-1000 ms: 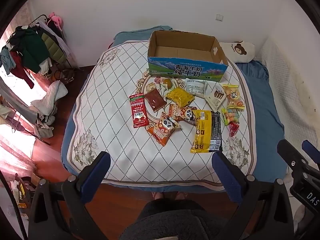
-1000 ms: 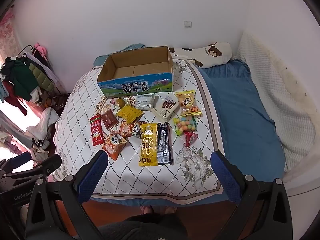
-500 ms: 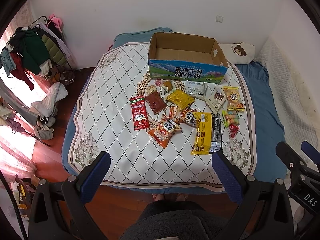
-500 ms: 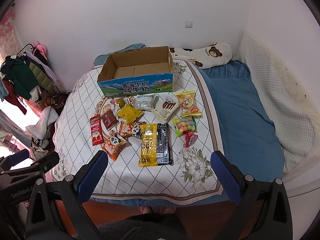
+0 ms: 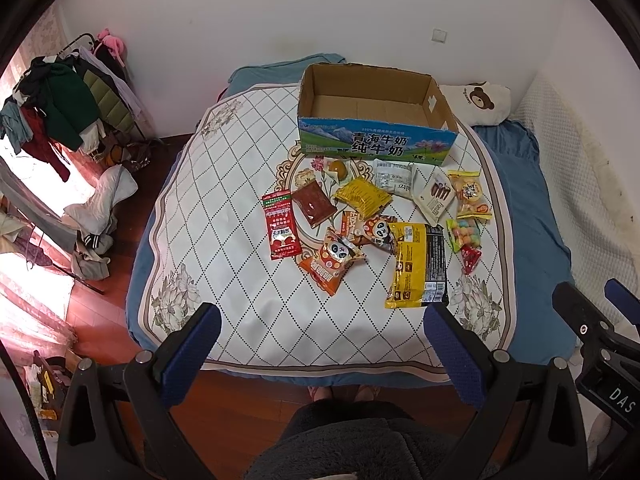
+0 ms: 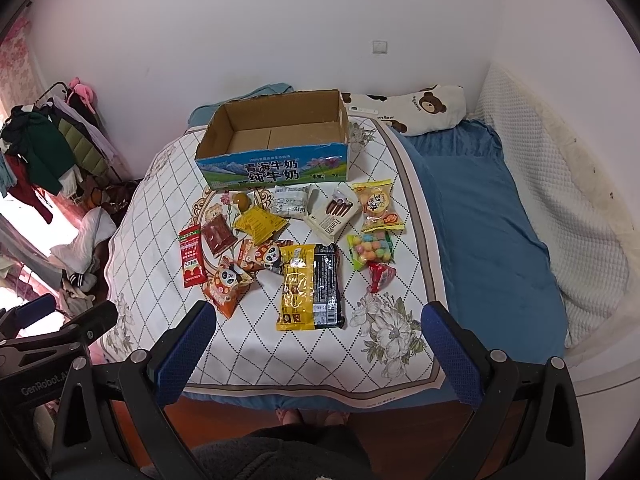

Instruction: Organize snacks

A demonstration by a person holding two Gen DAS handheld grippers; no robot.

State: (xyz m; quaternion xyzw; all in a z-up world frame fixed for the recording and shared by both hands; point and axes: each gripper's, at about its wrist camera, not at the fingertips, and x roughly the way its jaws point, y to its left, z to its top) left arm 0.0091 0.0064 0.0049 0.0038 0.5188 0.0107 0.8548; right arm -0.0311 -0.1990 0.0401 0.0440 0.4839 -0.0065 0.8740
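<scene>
On the bed, spread w/ a white diamond-pattern cover, I've got the snacks in a loose cluster just in front of the cardboard box. Box sits toward the wall end, open top, nothing inside as far as I can see; blue printed front faces me.

Left tool is wide open, both blue pads apart, holding nothing, hovering off the foot of the bed. Right tool same: spread open, nothing gripped, also short of the snacks. Each tool shows at the edge of the other's view.

Snack layout, left wrist view: red sachet on the left edge of the group, dark red-brown pack just beside it. Yellow pack near centre, small round orange item close to the box front. Two panda bags: orange panda bag nearest me, second panda bag touching it. Big yellow-black bag lies lengthwise to the right of them. White pack and chocolate-stick box sit under the box front; biscuit pack, colored-balls bag and small red candy run down the right side.

Bear pillow beside the box, clothes rack off left on the floor side. Person's dark clothing shows at bottom of both views.
</scene>
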